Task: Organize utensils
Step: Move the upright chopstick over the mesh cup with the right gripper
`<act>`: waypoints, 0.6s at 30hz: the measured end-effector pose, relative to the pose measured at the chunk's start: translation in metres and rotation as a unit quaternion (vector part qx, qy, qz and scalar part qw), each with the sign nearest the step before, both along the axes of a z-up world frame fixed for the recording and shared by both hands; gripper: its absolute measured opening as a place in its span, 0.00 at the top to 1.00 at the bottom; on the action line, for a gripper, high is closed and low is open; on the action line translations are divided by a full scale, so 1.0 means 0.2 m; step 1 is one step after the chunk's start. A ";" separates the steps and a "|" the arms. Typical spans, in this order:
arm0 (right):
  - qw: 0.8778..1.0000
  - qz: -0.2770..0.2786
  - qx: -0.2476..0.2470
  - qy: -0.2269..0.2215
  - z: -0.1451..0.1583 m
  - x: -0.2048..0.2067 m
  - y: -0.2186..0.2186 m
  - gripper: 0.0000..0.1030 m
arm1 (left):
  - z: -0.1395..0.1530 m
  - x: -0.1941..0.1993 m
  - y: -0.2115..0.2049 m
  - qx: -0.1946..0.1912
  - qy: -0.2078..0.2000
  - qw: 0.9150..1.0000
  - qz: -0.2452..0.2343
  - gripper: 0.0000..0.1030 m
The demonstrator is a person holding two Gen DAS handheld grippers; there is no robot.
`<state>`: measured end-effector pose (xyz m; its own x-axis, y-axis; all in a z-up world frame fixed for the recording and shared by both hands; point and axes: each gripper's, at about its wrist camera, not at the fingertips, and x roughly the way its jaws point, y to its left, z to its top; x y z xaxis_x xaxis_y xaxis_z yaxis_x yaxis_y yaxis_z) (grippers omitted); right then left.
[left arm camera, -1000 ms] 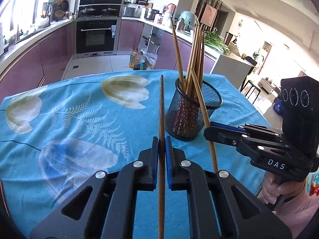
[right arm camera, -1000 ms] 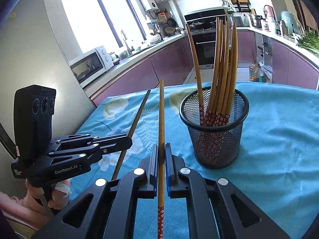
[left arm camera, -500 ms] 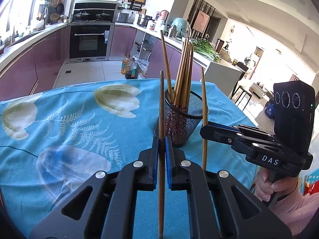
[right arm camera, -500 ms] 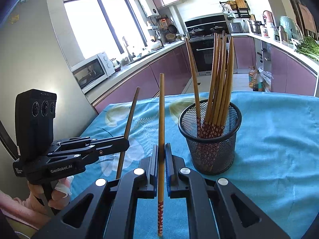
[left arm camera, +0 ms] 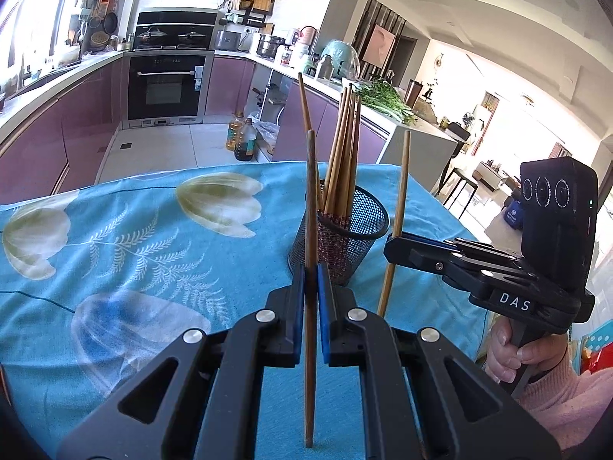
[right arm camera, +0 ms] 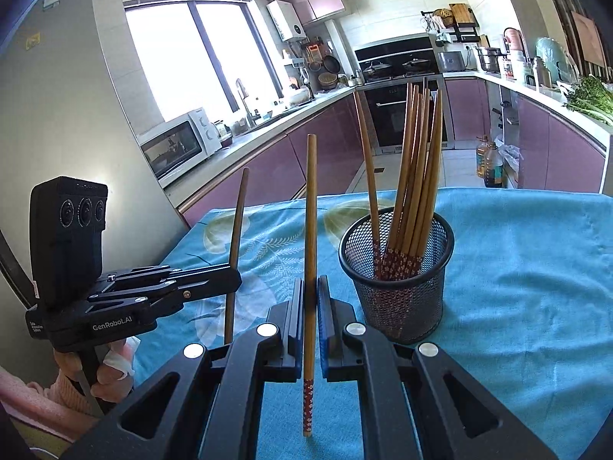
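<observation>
Wooden chopsticks (left arm camera: 310,207) (right arm camera: 309,230) stand clamped in both tongs (left arm camera: 311,280) (right arm camera: 310,295).

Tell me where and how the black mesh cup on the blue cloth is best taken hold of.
Grip the mesh cup by its rim, one finger inside and one outside, probably coming from above on the near side. The chopsticks lean toward the far side, leaving that rim free, and the round body looks too wide to span.

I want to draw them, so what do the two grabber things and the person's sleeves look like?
Both grippers are black with blue pads and silver bolts. The left gripper says GenRobot.AI; the right gripper says DAS. Each carries a black camera box with three round lenses. The sleeves are pink.
</observation>
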<state>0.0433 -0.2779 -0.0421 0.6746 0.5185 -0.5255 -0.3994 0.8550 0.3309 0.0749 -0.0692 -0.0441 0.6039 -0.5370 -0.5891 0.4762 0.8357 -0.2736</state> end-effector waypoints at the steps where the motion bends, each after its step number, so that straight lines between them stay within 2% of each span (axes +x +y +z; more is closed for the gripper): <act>1: 1.000 0.000 0.000 -0.002 0.00 0.00 0.00 0.95 | 0.00 0.00 0.00 0.001 -0.001 1.000 0.000 0.93; 18: 1.000 -0.002 -0.004 -0.027 0.09 0.00 0.00 0.95 | 0.08 -0.01 -0.02 0.003 -0.030 1.000 -0.002 0.93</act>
<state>0.0427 -0.2785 -0.0243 0.7043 0.5123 -0.4914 -0.4138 0.8587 0.3022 0.0730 -0.0729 -0.0272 0.6367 -0.5361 -0.5542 0.4948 0.8353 -0.2396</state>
